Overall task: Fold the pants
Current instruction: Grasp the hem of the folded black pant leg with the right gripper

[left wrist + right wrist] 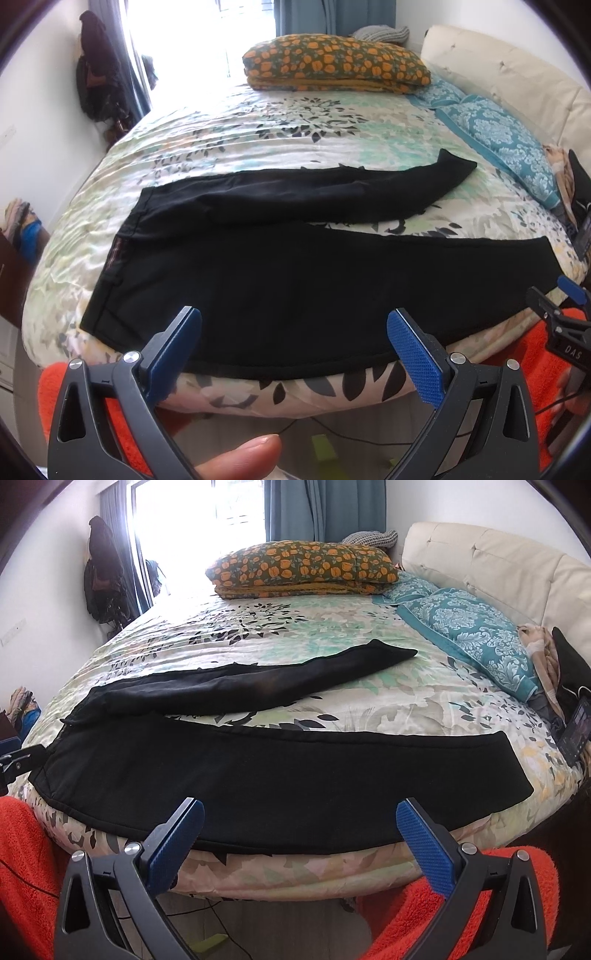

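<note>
Black pants (280, 280) lie flat on the floral bedspread (258, 140), waistband to the left, both legs spread apart and running right. The near leg lies along the bed's front edge; the far leg (332, 188) angles toward the pillows. My left gripper (295, 332) is open and empty, just short of the near leg's front hem near the waist end. In the right wrist view the pants (280, 771) show again, and my right gripper (301, 825) is open and empty at the front edge of the near leg. The right gripper also shows at the right edge of the left wrist view (561, 314).
An orange-flowered pillow (332, 59) and teal patterned pillows (498, 136) lie at the far and right side of the bed. A cream headboard (517, 74) stands at the right. A phone (576, 734) leans at the bed's right edge. Orange fleece (22, 867) is below the bed's edge.
</note>
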`<state>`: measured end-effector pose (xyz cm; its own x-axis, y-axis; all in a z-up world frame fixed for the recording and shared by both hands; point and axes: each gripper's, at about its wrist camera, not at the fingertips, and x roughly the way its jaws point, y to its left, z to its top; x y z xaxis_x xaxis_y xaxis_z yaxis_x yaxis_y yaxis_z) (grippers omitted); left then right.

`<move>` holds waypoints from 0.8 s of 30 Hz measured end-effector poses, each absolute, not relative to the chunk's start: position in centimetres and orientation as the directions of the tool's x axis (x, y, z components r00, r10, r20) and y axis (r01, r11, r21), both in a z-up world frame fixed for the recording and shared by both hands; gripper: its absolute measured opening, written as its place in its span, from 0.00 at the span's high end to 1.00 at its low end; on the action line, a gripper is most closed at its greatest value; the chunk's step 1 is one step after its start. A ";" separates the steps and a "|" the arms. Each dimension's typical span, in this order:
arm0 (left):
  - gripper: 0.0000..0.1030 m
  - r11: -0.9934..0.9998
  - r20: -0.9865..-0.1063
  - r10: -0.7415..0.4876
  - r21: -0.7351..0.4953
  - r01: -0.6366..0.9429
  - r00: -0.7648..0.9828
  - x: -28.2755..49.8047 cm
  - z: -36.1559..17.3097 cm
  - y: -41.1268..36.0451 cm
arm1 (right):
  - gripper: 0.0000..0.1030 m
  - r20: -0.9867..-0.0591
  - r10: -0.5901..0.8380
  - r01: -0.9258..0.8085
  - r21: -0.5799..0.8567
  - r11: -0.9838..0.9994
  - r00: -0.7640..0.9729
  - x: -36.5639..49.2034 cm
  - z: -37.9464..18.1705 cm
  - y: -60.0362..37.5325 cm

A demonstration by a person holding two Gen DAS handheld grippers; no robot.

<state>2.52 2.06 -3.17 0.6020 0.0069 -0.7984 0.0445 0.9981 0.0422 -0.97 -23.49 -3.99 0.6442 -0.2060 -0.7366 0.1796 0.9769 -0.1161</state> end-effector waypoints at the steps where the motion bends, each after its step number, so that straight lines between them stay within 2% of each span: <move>1: 0.02 0.998 -0.800 0.010 0.045 0.043 0.600 2.7 -3.3 2.0 | 0.00 -0.730 -0.209 0.190 -0.110 0.976 0.650 -0.5 -3.7 -24.5; 6: 0.02 0.998 -0.803 0.013 0.046 0.041 0.596 3.2 -3.9 1.9 | 0.00 -0.689 -0.221 0.266 -0.043 0.963 0.690 4.0 -1.4 -32.8; 12: 0.02 0.999 -0.797 0.003 0.022 0.024 0.604 4.7 -4.4 1.5 | 0.00 -0.720 -0.144 0.375 0.170 0.911 0.679 14.1 -0.7 -46.5; 17: 0.02 0.998 -0.782 0.023 0.057 0.035 0.623 8.2 -4.0 -0.5 | 0.00 -0.734 -0.148 0.448 0.230 0.864 0.663 21.4 -2.4 -52.0; 24: 0.02 0.999 -0.779 0.022 0.034 0.008 0.627 12.7 -4.0 -1.6 | 0.00 -0.775 -0.142 0.493 0.240 0.836 0.616 29.8 -6.1 -56.9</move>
